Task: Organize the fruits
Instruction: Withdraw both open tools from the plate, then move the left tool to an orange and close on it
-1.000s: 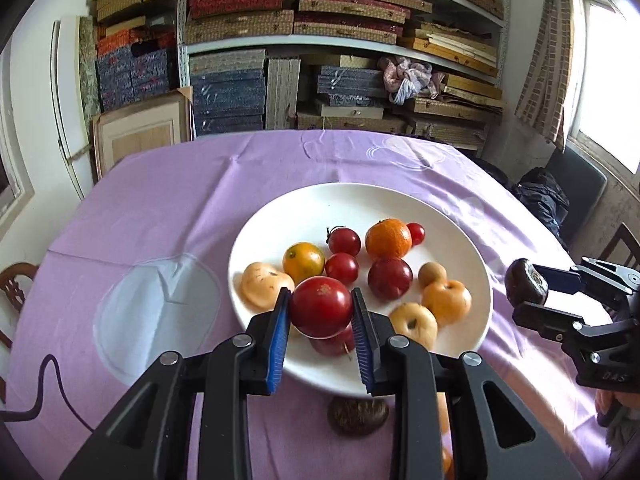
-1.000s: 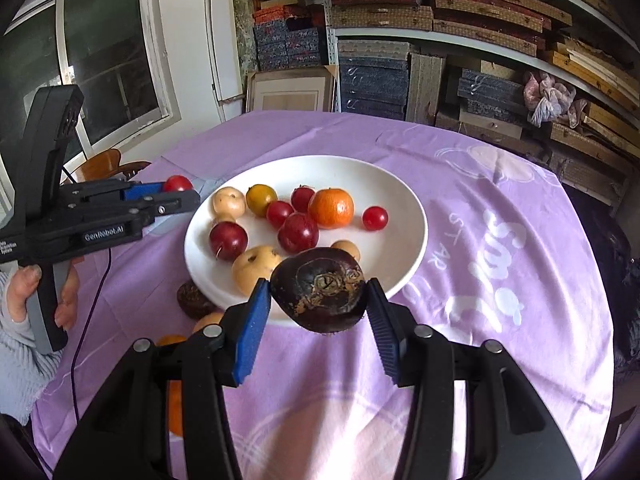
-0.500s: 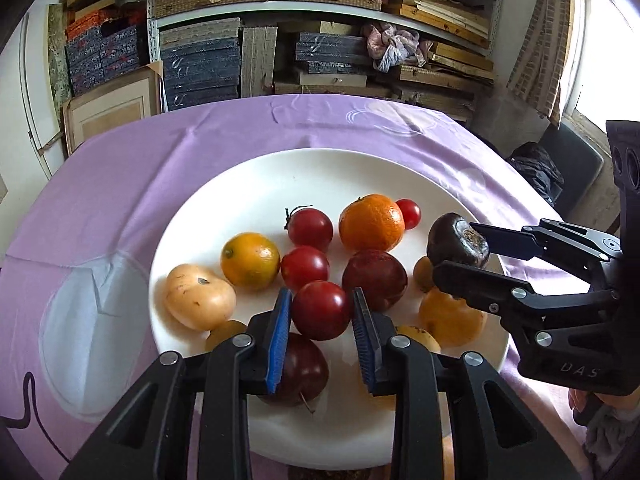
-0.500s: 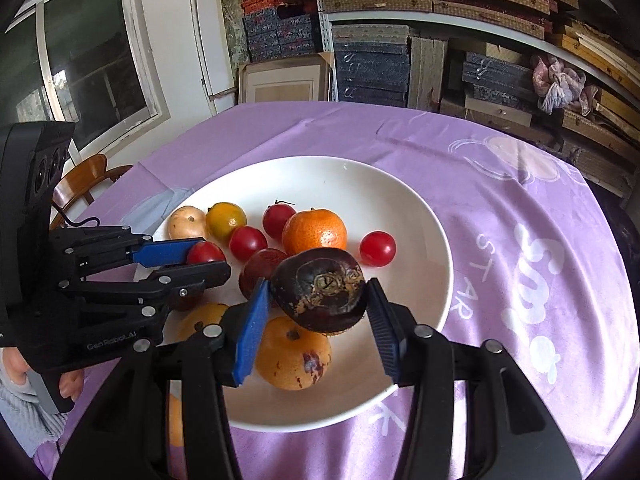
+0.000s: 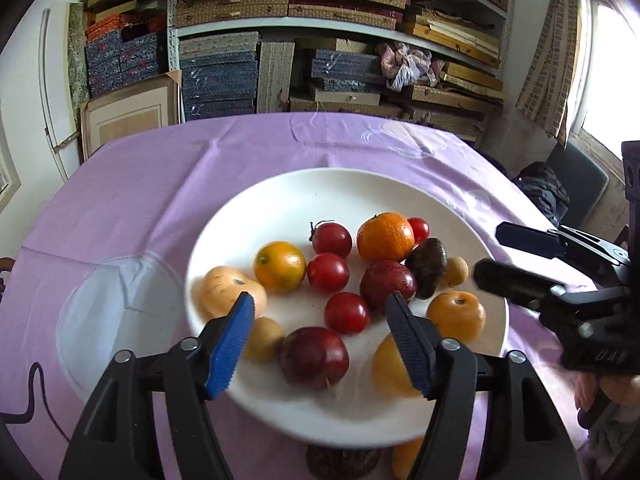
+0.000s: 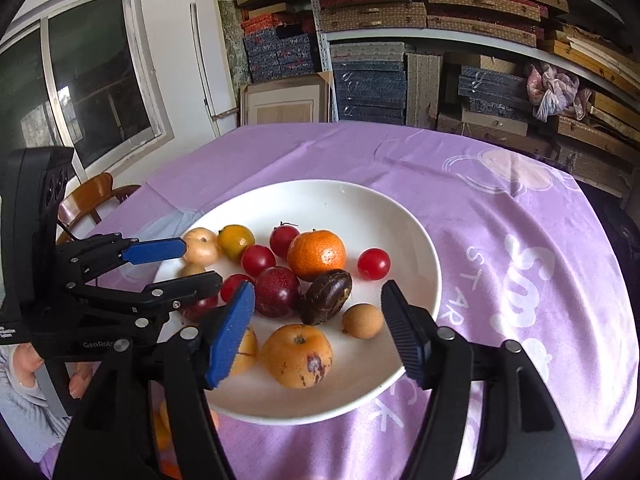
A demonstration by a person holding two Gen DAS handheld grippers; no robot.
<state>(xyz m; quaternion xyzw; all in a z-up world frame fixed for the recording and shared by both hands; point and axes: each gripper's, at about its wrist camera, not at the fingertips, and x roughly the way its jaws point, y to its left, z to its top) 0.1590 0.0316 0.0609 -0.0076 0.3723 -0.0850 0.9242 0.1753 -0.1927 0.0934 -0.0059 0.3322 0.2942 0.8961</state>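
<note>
Both grippers have just let go over the white plate (image 5: 460,192). The left gripper (image 5: 324,316) had a red tomato (image 5: 346,313) pinched a moment ago; now its jaws are opening with nothing pressed between them, and the tomato lies on the plate's near half, between the blue pads but free of them. The right gripper (image 6: 316,312) is likewise opening, and the dark brown fruit (image 6: 326,297) it carried in now rests near the plate's middle, leaning against a dark red plum (image 6: 277,291) and just in front of the orange mandarin (image 6: 316,255). So I'd judge two more fruits are delivered.

Not everything is in yet: a dark fruit (image 5: 342,462) and something orange (image 5: 404,460) peek out from under the plate's near rim, on the cloth, and probably come next.

The plate sits on a lilac tablecloth (image 6: 520,208). Beyond its far edge stand shelves (image 5: 320,24) stacked with flat boxes, with a window (image 6: 80,80) to one side.
</note>
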